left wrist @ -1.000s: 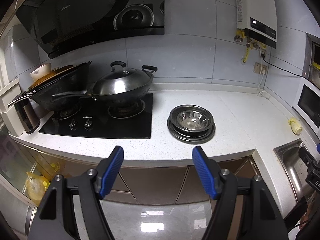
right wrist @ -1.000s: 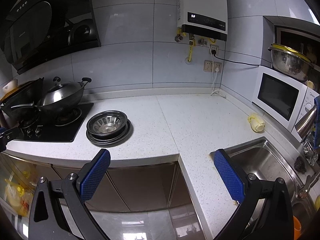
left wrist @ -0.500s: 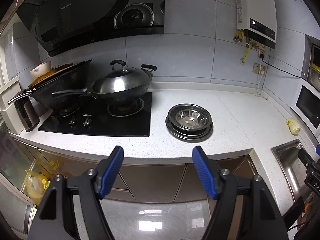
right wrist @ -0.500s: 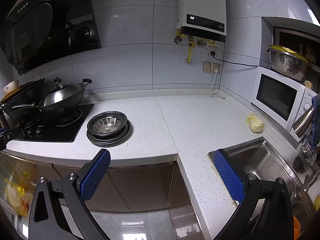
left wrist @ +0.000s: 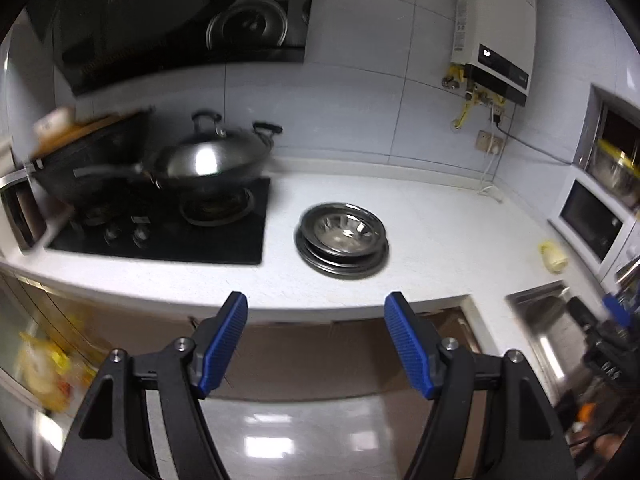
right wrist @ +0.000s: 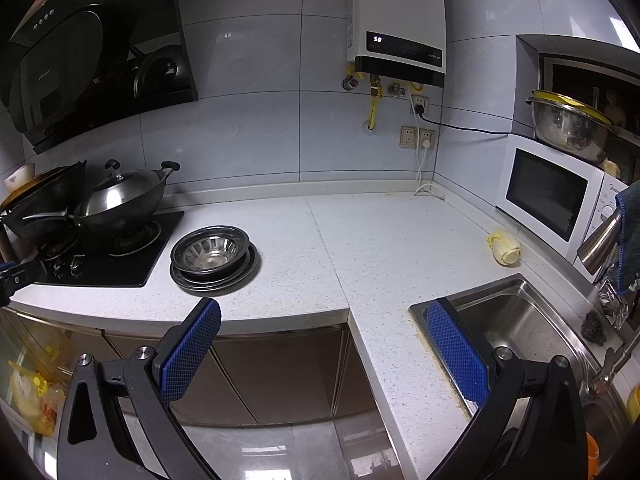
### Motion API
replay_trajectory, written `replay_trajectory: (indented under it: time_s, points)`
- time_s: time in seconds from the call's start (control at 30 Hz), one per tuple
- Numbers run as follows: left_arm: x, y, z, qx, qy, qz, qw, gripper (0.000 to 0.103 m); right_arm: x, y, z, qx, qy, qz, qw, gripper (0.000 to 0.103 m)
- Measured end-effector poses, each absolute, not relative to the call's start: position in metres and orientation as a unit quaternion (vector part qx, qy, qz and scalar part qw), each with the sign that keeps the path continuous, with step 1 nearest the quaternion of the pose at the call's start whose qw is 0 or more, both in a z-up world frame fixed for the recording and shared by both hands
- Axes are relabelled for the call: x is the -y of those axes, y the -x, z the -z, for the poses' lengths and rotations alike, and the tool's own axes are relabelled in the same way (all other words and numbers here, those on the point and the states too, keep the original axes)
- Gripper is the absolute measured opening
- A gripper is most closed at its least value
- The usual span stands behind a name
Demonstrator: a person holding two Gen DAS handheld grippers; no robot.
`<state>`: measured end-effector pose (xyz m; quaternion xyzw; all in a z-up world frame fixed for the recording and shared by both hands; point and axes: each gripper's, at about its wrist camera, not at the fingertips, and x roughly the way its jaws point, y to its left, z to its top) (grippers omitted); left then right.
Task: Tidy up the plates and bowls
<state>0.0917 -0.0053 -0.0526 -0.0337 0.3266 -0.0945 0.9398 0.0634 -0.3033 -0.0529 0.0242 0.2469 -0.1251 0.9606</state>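
One stack (right wrist: 215,258) of steel dishes stands on the surface (right wrist: 360,240), ahead of both tools: one bowl (right wrist: 210,247) nested on top of plates (right wrist: 236,276), perhaps two, the edges are hard to count. The left tool (left wrist: 316,334) and right tool (right wrist: 324,344) are both spread and hold nothing, back from the surface edge. This fits a finished stack, or one waiting to be moved.

The left wrist view is smeared by motion — the wok (left wrist: 208,164) and yellow bags (left wrist: 44,368) are blurred. The stacked plates (right wrist: 214,268) cannot be counted, and the sink (right wrist: 520,320) is cut off at the frame edge.
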Motion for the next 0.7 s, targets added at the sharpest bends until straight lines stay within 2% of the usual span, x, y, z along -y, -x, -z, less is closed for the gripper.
replay_trajectory:
  time_s: [0.23, 0.5, 0.7]
  points:
    - [0.0069, -0.0934, 0.0505, -0.319, 0.006, 0.055, 0.946, 0.07, 0.3024, -0.063, 0.0518, -0.246, -0.016, 0.124, 0.961, 0.102]
    - [0.0037, -0.0971, 0.0551, -0.338, 0.022, 0.062, 0.939, 0.07, 0.2982, -0.0642, 0.0514, -0.246, -0.013, 0.123, 0.961, 0.102]
    - [0.0037, -0.0886, 0.0476, -0.302, 0.015, 0.067, 0.951, 0.07, 0.2963, -0.0636, 0.0514, -0.245, -0.011, 0.124, 0.961, 0.102]
